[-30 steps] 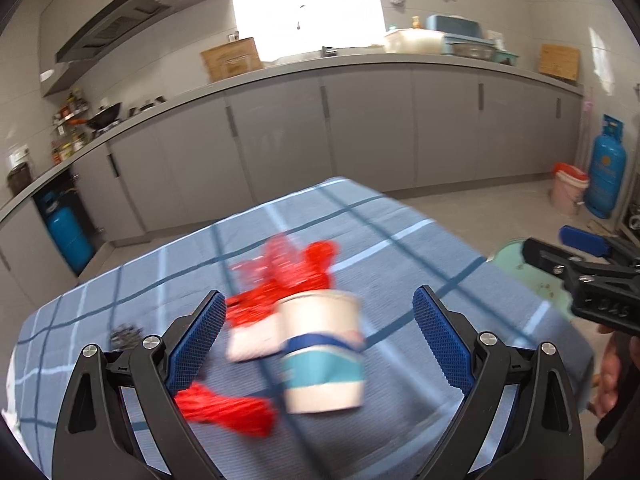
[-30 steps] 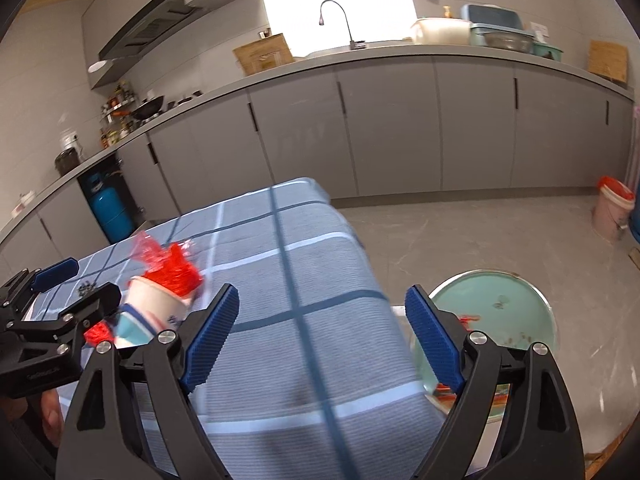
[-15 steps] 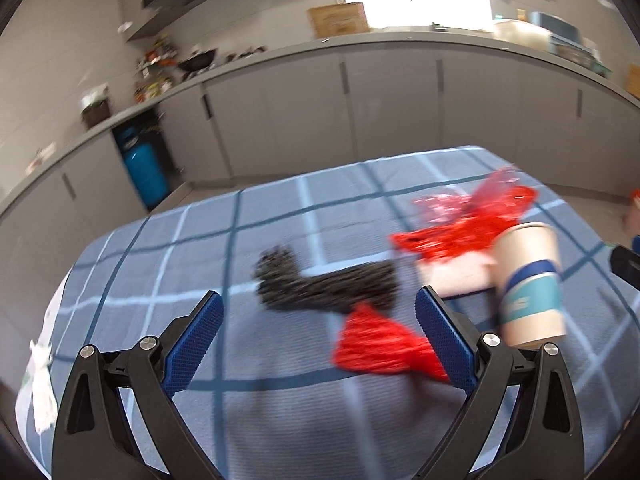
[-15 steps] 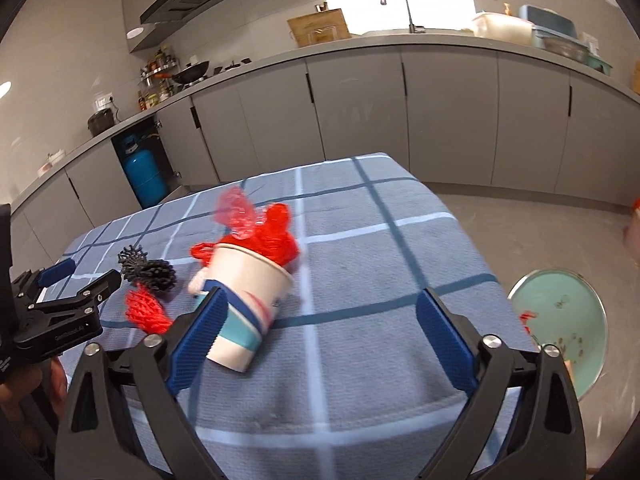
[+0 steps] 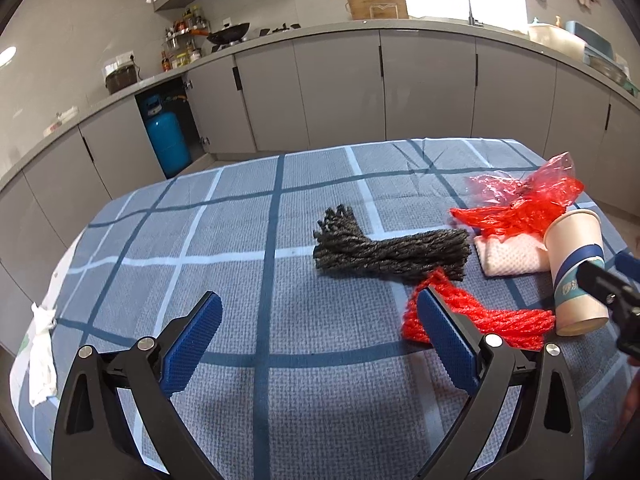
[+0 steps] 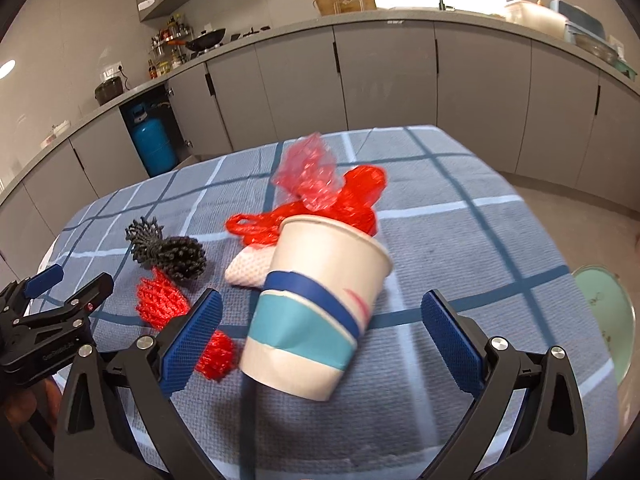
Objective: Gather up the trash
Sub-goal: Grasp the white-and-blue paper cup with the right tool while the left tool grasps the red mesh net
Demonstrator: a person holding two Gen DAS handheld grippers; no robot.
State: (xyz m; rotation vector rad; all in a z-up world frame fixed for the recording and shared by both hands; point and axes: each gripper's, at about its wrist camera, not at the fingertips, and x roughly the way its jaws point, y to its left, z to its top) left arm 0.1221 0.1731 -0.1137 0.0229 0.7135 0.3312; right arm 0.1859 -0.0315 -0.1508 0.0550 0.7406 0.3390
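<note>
Paper cup (image 6: 316, 308): lies tipped on its side on the cloth, rim toward the far side, white with a dark blue stripe and a teal band; smooth card wall, dented low on the teal band. It sits between the right gripper's fingers, untouched by either pad.
Red plastic bag (image 6: 320, 184): thin, crinkled, glossy film, bunched just behind the cup's rim, one corner standing up.
White mesh sleeve (image 5: 510, 254): soft foam net, flat and roughly rectangular, tucked under the red film and touching the cup's side.
Black net bundle (image 5: 384, 250): coarse, ropy mesh rolled into a short log with a frayed end; lies left of the white sleeve.
Red net (image 5: 476, 316): knitted mesh, crumpled, just in front of the black bundle and beside the cup's base.
Right gripper (image 6: 320, 340): spread wide either side of the cup, blue ribbed pads, nothing held.
Left gripper (image 5: 316, 344): also wide apart and empty, hovering over bare cloth; its right pad overlaps the red net in view.
Tablecloth (image 5: 240, 216): woven blue-grey check with white and navy lines; its left half lies bare.
Table edges: cloth drops away at the right, where a pale green bin (image 6: 612, 320) stands on the floor below.
Counter (image 5: 360, 26): grey cabinets curve behind, well apart from the table.
</note>
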